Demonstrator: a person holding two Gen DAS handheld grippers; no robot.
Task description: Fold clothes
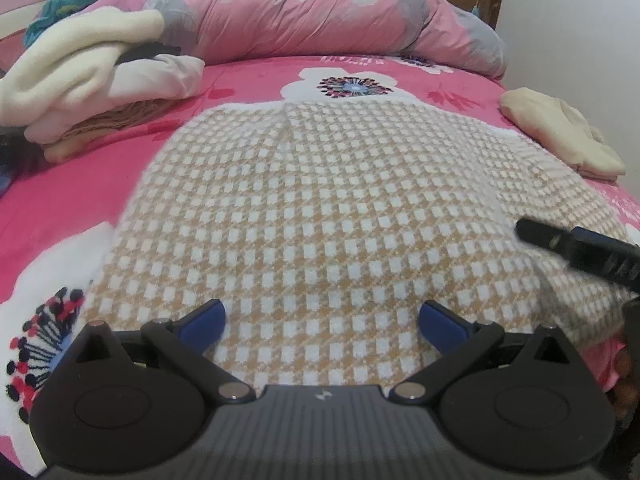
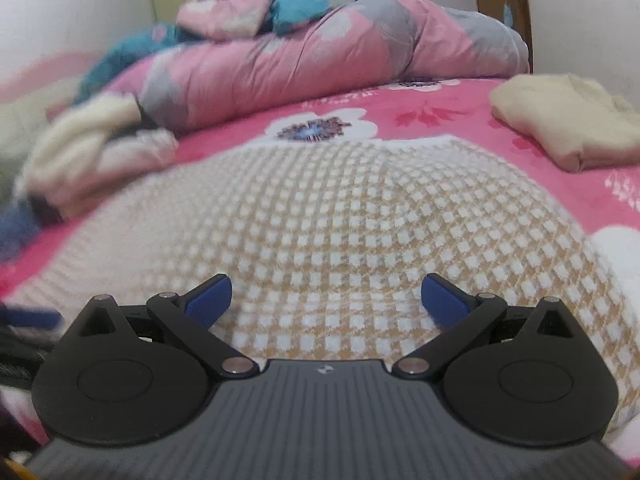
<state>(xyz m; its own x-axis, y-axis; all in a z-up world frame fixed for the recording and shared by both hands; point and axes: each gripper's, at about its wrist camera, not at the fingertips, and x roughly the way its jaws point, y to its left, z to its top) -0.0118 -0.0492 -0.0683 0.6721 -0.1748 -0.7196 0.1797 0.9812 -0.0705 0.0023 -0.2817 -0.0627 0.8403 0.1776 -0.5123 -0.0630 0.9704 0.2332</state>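
Currently, at the left of the bed point(image 1: 60, 208), a loose pile of cream and pale pink clothes point(image 1: 80, 76) lies beside a rolled pink duvet point(image 1: 320, 20) at the head end. The pile is well apart from both grippers.

At centre, the checked tan-and-white knit garment point(image 1: 320, 208) lies spread flat on the pink floral bedsheet. Its far edge runs across the bed, just short of a printed white flower point(image 1: 352, 86). A faint crease runs from that edge toward the cameras. The near part of the garment passes directly under both grippers.

The left gripper point(image 1: 322, 316) hangs over the garment's near-centre area. Its blue-padded fingers are spread wide and hold nothing. The right gripper point(image 2: 326, 296) is likewise spread and empty, and it sits over the garment's right half. One black finger of it shows at the right edge of the left wrist view, above a raised fold of knit. Whether that finger touches the fold cannot be told, as the right wrist view is blurred.

Further right, a folded cream garment point(image 2: 568, 128) lies near the bed edge.

The scene fits either a garment laid out for folding or one mid-fold. The right gripper is nearer the raised right edge.
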